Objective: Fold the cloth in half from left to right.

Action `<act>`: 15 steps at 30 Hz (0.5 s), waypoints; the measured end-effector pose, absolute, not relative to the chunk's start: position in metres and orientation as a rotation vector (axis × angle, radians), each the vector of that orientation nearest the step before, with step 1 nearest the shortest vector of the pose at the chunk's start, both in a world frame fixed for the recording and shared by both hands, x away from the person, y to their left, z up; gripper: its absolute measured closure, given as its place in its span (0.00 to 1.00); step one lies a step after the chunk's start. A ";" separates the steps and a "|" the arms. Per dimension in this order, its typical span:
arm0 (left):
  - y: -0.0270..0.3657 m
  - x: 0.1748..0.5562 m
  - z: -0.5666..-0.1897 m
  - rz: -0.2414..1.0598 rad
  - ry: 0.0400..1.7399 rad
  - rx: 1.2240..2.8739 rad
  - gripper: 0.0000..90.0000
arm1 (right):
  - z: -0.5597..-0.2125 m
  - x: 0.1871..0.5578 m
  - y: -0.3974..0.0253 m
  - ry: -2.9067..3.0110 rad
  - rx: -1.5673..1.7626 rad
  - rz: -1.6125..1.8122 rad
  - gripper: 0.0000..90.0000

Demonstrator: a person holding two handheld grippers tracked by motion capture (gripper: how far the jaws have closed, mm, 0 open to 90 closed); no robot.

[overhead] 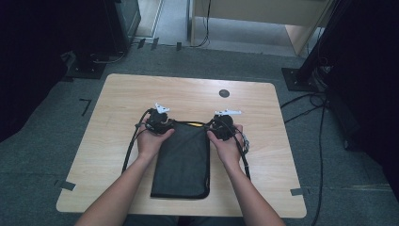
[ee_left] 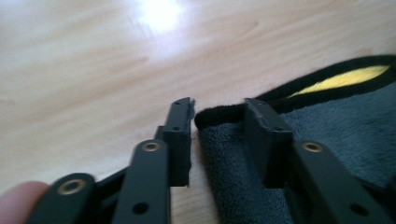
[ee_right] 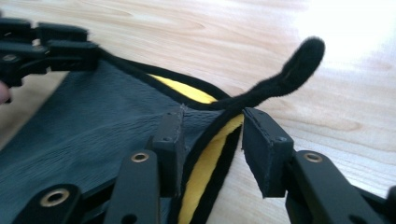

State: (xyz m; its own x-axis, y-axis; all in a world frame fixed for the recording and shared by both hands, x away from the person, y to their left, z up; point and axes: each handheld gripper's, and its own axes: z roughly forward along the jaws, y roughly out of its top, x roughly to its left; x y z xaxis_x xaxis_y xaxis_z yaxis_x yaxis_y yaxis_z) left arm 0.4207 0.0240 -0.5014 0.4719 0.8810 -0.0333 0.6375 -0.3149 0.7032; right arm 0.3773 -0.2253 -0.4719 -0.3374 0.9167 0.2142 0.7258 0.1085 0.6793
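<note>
The left gripper (ee_left: 217, 109) is open, with its jaws on both sides of the far left corner of the dark folded cloth (overhead: 183, 160) but not yet closed on it. The right gripper (ee_right: 212, 119) is also open around the far right corner, where the yellow inner side (ee_right: 205, 163) and a small loop (ee_right: 292, 70) show. Probably both corners are taken together to lift or unfold the cloth, which lies flat on the surface (overhead: 117, 103) between the hands, its long axis running from the grippers back toward the person.

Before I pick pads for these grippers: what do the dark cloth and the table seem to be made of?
The dark cloth looks like a soft, napped microfibre or fleece: short matte grey pile, a fuzzy black bound edge, a yellow layer beneath. The table looks like pale wood or wood-look laminate: fine grain lines and a smooth top that throws back a bright glare. The left gripper and right gripper straddle the cloth's corners, jaws apart.
</note>
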 end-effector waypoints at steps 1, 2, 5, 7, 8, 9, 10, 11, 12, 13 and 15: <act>0.022 0.422 -0.505 0.476 1.259 2.081 0.75 | -0.475 0.381 -0.225 2.123 1.641 1.037 0.64; 0.021 0.421 -0.507 0.489 1.230 2.100 0.80 | -0.478 0.384 -0.225 2.117 1.664 1.017 0.64; 0.022 0.422 -0.505 0.491 1.197 2.103 0.93 | -0.486 0.392 -0.225 2.130 1.697 1.002 0.77; 0.031 0.425 -0.501 0.446 1.197 2.052 0.95 | -0.488 0.396 -0.228 2.136 1.690 1.020 0.92; 0.035 0.426 -0.498 0.419 1.209 2.005 0.95 | -0.487 0.398 -0.230 2.140 1.680 1.040 0.96; 0.041 0.427 -0.496 0.401 1.218 1.963 0.95 | -0.486 0.398 -0.231 2.140 1.666 1.062 0.97; 0.047 0.429 -0.493 0.394 1.240 1.916 0.95 | -0.486 0.399 -0.232 2.141 1.644 1.057 0.97; 0.050 0.431 -0.492 0.389 1.244 1.899 0.95 | -0.485 0.399 -0.230 2.135 1.616 1.028 0.97; 0.052 0.433 -0.492 0.373 1.254 1.884 0.94 | -0.485 0.400 -0.230 2.138 1.588 1.015 0.97; 0.052 0.436 -0.493 0.354 1.259 1.890 0.94 | -0.486 0.401 -0.229 2.137 1.572 1.001 0.97; 0.048 0.439 -0.498 0.359 1.268 1.939 0.93 | -0.490 0.405 -0.226 2.137 1.557 0.951 0.96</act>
